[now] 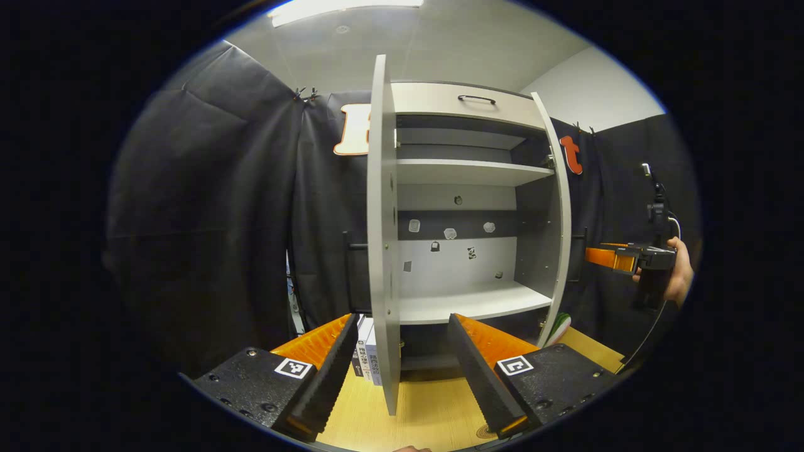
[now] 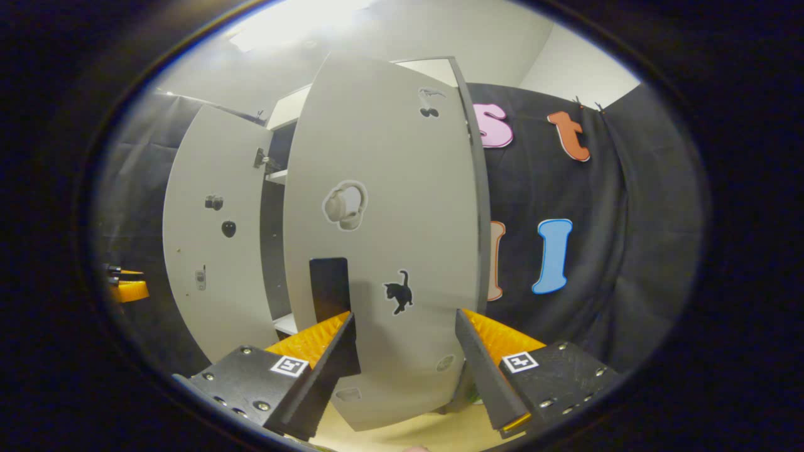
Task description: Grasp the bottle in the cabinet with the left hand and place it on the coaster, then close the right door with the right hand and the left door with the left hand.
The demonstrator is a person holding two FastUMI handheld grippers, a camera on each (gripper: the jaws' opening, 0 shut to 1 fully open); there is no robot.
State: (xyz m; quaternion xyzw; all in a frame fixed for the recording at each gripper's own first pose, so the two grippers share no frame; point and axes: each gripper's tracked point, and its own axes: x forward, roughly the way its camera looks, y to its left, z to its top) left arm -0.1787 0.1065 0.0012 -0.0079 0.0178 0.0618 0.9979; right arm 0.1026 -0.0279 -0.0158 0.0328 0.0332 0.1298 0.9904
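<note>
My left gripper (image 1: pixel 402 367) is held level with its two fingers spread wide apart, nothing pressed between them. My right gripper (image 2: pixel 407 370) is likewise open, fingers parted with a broad gap and closing on nothing. In the left gripper view I see that right gripper (image 1: pixel 612 257) again, well off to the right side, held up at mid height and pointing inward to the left, with my hand (image 1: pixel 678 276) wrapped around its handle. In the right gripper view a fingertip (image 2: pixel 129 290) of the left gripper peeks in at the far left edge
</note>
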